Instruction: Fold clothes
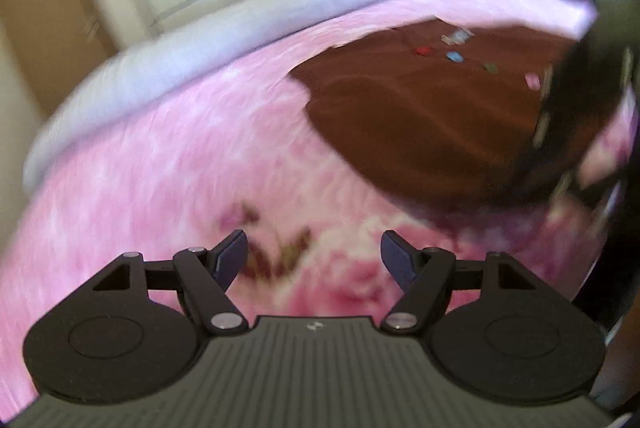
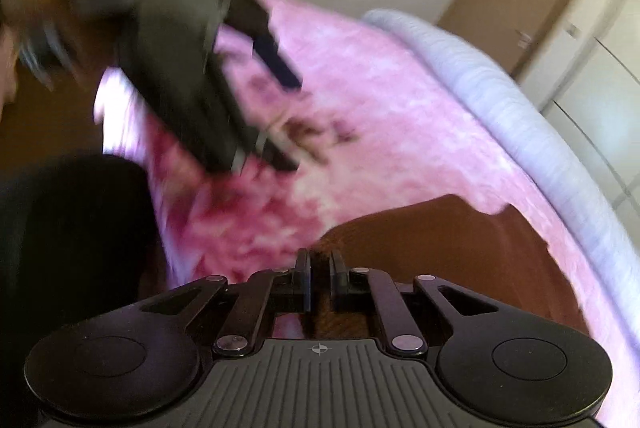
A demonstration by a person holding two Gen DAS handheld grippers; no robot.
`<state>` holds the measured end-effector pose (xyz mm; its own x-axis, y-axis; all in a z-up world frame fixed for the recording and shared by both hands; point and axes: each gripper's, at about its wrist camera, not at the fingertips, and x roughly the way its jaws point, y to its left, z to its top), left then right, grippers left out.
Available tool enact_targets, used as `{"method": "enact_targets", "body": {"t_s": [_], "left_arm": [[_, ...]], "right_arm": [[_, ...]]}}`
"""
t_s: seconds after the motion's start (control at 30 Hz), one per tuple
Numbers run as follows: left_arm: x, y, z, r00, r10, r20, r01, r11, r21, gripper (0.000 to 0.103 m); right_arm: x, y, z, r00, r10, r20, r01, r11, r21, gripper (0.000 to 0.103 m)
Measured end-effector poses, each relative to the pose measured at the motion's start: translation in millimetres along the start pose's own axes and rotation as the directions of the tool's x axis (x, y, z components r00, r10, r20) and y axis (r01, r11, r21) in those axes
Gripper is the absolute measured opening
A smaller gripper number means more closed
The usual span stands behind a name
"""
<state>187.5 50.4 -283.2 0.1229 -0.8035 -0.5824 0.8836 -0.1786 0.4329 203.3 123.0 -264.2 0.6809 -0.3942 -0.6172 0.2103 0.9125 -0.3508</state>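
The brown garment (image 1: 420,124) lies flat on the pink blanket (image 1: 168,156), filling the upper right of the left wrist view; its left edge runs diagonally from upper centre down toward the right, with a small notch at the upper corner. Small coloured marks sit near its top.

The left gripper (image 1: 314,260) hovers with its jaws spread wide and nothing between them, over bare blanket at the bottom centre, apart from the garment's lower edge. Open blanket stretches to its left up to the pale lilac bed edge (image 1: 132,76).

In the right wrist view the right gripper (image 2: 320,268) is pressed together, pinching the garment's near edge at the bottom centre. The garment spreads right from there, its far corner stopping short of the bed's rim. The left gripper shows blurred at upper left.
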Motion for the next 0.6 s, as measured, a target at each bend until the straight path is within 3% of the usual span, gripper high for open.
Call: {"method": "enact_targets", "body": {"t_s": [0.07, 0.13, 0.3, 0.37, 0.4, 0.43, 0.47, 0.57, 0.6], "left_arm": [[22.0, -6.0, 11.7, 0.999, 0.008, 0.032, -0.014, 0.983, 0.183, 0.07], [45.3, -12.2, 21.4, 0.997, -0.009, 0.074, -0.018, 0.938, 0.346, 0.07], [113.2, -23.8, 48.5, 0.987, -0.082, 0.138, -0.025, 0.771, 0.636, 0.067], [133.7, -26.4, 58.9, 0.984, -0.125, 0.126, 0.0, 0.709, 0.706, 0.055], [141.6, -27.2, 64.7, 0.984, -0.15, 0.102, 0.029, 0.684, 0.729, 0.036], [147.5, -27.1, 70.5, 0.984, -0.159, 0.075, 0.052, 0.671, 0.739, 0.015], [152.6, -26.7, 76.1, 0.986, -0.162, 0.049, 0.072, 0.664, 0.744, 0.009], [155.6, -19.8, 92.0, 0.99, -0.135, 0.029, 0.067, 0.655, 0.753, 0.006], [153.6, -16.0, 102.9, 0.992, -0.121, 0.028, 0.06, 0.666, 0.744, 0.006]], "right_arm": [[-18.4, -21.5, -0.5, 0.999, -0.013, 0.038, 0.009, 0.995, 0.098, 0.006], [-32.5, -42.1, -3.1, 0.998, -0.026, 0.057, 0.016, 0.984, 0.175, 0.006], [-47.1, -69.5, -10.3, 0.997, -0.06, 0.057, 0.044, 0.965, 0.259, 0.006], [-46.9, -71.8, -12.7, 0.997, -0.048, 0.058, 0.03, 0.959, 0.28, 0.006], [-47.2, -71.3, -14.2, 0.997, -0.041, 0.061, 0.022, 0.958, 0.287, 0.006], [-48.1, -70.6, -15.8, 0.997, -0.034, 0.068, 0.013, 0.956, 0.293, 0.006], [-48.0, -71.9, -16.7, 0.996, -0.028, 0.079, 0.003, 0.953, 0.302, 0.006], [-47.9, -75.5, -19.3, 0.994, -0.009, 0.112, -0.028, 0.944, 0.329, 0.006], [-48.7, -78.3, -20.9, 0.992, -0.007, 0.126, -0.038, 0.937, 0.347, 0.006]]}}
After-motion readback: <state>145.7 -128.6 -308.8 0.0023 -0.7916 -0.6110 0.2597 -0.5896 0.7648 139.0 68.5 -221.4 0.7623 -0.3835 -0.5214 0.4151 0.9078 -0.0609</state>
